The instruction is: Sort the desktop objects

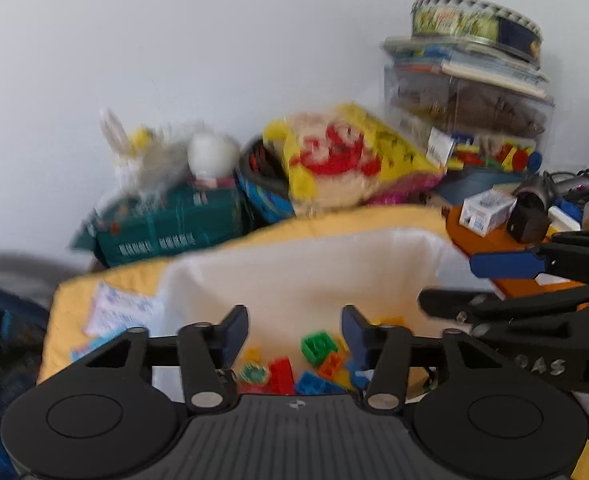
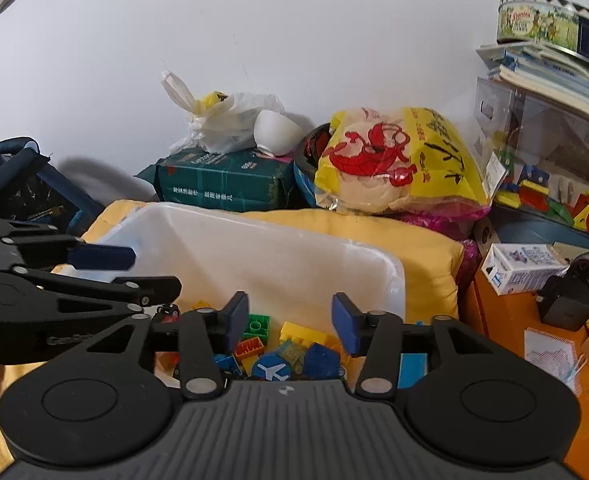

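Observation:
A white plastic bin (image 2: 294, 248) sits on a yellow cushion (image 2: 426, 256) and holds several toy bricks (image 2: 294, 344), among them a green brick (image 2: 257, 326) and a blue airplane tile (image 2: 271, 370). My right gripper (image 2: 290, 322) is open and empty above the bin's near edge. My left gripper (image 1: 294, 332) is open and empty over the same bin (image 1: 314, 264), with bricks (image 1: 318, 348) below it. Each gripper shows in the other's view: the right one (image 1: 470, 280), the left one (image 2: 150, 270). The left wrist view is blurred.
Behind the bin are a green tissue pack (image 2: 222, 188), a white bag (image 2: 222, 124), a yellow snack bag (image 2: 398, 160) and a clear box (image 2: 546, 136) topped with books and a tin (image 2: 550, 24). An orange desk (image 2: 506, 320) at the right holds a small carton (image 2: 522, 268) and a black adapter (image 2: 566, 306).

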